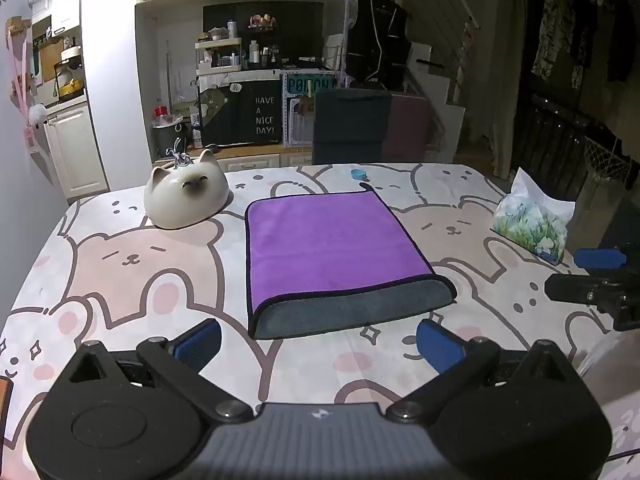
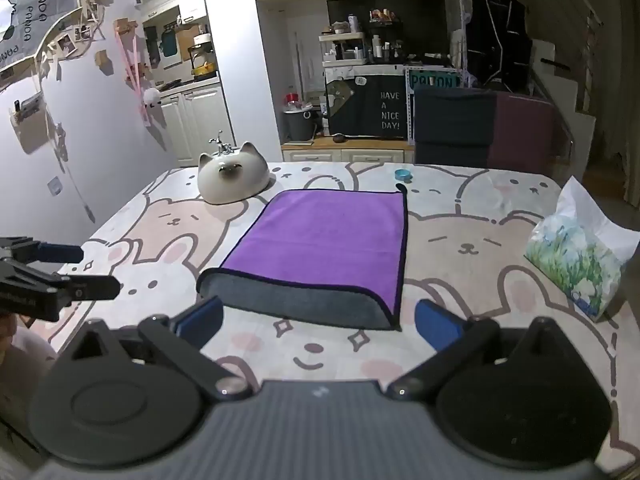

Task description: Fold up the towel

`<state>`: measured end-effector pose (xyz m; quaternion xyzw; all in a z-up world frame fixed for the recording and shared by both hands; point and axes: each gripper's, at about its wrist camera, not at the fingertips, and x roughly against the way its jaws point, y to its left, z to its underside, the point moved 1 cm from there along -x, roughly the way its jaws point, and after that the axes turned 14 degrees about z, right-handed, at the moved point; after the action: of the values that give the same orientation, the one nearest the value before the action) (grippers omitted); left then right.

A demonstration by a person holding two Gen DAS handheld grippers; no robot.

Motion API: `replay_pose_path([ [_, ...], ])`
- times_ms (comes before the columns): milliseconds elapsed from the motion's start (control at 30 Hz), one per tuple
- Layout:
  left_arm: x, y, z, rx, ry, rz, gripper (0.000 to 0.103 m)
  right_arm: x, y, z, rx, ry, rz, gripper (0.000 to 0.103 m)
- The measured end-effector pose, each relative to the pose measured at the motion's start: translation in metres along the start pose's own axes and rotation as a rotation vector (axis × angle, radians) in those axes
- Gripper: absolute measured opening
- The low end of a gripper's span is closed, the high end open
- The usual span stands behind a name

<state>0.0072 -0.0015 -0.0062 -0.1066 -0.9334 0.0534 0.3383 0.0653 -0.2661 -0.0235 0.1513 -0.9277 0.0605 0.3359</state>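
Left gripper [image 1: 318, 346] hangs just short of the near edge of the towel [image 1: 336, 256], jaws spread wide, nothing between them; its blue pads [image 1: 200, 342] are clear of the cloth. Right gripper [image 2: 318, 326] sits likewise at the near edge, jaws wide apart and empty, the towel's near right corner lying between its fingers but not touched. The towel lies flat at the middle of the table [image 1: 120, 264], purple face up, with a grey band exposed along its near edge where the layers do not line up; judged from this, one fold is made and at least one remains. Risks noted: the offset near edge means a pinch may catch only the top layer, pulling the fold apart rather than carrying both layers over. Both grippers stand close together on the near side, so an uneven lift would skew the next fold. The patterned tablecloth [image 2: 460, 248] may be pinched along with the towel if the pads go too low. The cat-shaped dish [image 1: 186, 196] stands just beside the far left corner, and a fold carried far could brush it. The tissue pack [image 2: 576, 264] lies well apart to the right; the small blue item [image 2: 403, 175] beyond the far edge is too small to identify.
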Motion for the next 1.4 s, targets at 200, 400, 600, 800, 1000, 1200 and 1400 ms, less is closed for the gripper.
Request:
replay_pose_path([
  [200, 0.004, -0.009, 0.002, -0.01, -0.009, -0.019, 0.103, 0.0, -0.001, 0.0, 0.002, -0.001, -0.001, 0.103],
  [400, 0.0, -0.008, 0.003, -0.005, 0.002, 0.003, 0.103, -0.007, -0.003, -0.001, -0.001, -0.008, -0.002, 0.103],
  [600, 0.001, -0.002, 0.0, 0.002, 0.002, 0.012, 0.103, -0.002, -0.001, 0.0, -0.007, -0.012, -0.003, 0.103],
  [800, -0.001, -0.001, 0.0, 0.004, 0.001, 0.012, 0.103, 0.001, -0.002, 0.001, -0.012, -0.013, -0.003, 0.103],
  [1000, -0.001, -0.001, 0.0, 0.006, 0.002, 0.013, 0.103, 0.001, -0.002, 0.001, -0.013, -0.012, -0.003, 0.103],
  [1200, -0.001, -0.001, 0.0, 0.006, 0.002, 0.013, 0.103, 0.001, -0.002, 0.001, -0.014, -0.012, -0.004, 0.103],
  [1400, -0.001, -0.001, 0.0, 0.006, 0.002, 0.013, 0.103, 0.001, -0.002, 0.001, -0.014, -0.012, -0.005, 0.103],
])
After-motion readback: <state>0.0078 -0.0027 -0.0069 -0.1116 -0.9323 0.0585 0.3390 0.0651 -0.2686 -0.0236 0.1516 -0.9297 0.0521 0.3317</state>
